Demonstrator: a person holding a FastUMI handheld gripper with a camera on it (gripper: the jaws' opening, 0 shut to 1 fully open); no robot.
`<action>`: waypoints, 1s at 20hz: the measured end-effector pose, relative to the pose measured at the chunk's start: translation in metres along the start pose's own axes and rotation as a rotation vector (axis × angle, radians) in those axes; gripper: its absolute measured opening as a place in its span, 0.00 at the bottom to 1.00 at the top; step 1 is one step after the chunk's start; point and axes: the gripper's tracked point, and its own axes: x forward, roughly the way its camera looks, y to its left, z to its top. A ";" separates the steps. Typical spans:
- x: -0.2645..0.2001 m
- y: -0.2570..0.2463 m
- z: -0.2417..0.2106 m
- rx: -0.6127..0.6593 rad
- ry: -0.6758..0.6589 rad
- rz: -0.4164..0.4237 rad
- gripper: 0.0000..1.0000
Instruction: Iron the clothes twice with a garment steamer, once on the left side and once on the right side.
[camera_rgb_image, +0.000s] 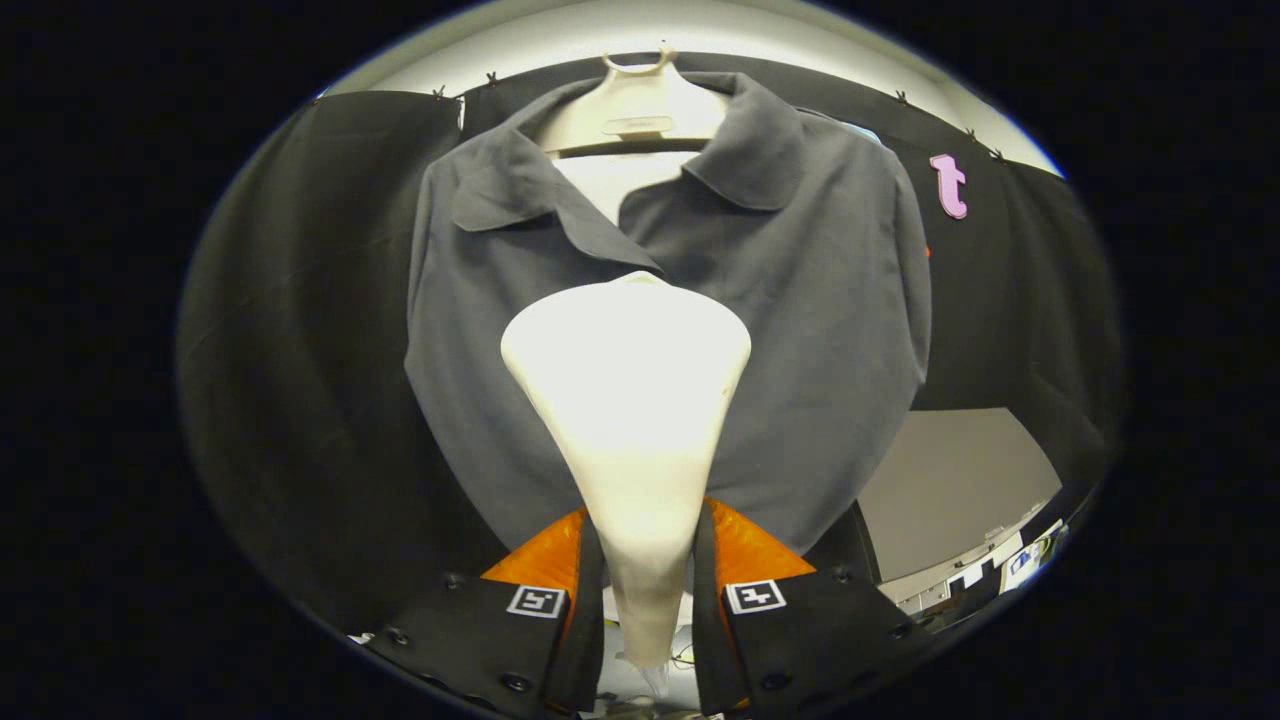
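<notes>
A dark grey collared shirt (820, 300) hangs on a cream hanger (635, 110) against the booth's black cloth wall. A cream garment steamer (630, 400) stands between my fingers, its narrow handle gripped low and its wide triangular head pointing up at the shirt's middle, just under the collar opening. My gripper (645, 560) is shut on the steamer's handle, one finger on each side. The steamer's head hides the shirt's centre front. The head looks close to the fabric, though contact cannot be told.
Black cloth (300, 350) hangs behind the shirt on both sides. Beyond the shirt's lower right edge a grey surface (950, 480) shows, with a cluttered bench (990, 565) below it. A pale ceiling strip (700, 30) runs above the hanger.
</notes>
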 end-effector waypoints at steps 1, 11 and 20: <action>0.001 0.009 0.006 -0.011 -0.004 0.008 0.45; 0.041 0.058 0.020 -0.062 0.022 0.030 0.45; 0.059 0.056 0.005 -0.087 0.046 -0.002 0.45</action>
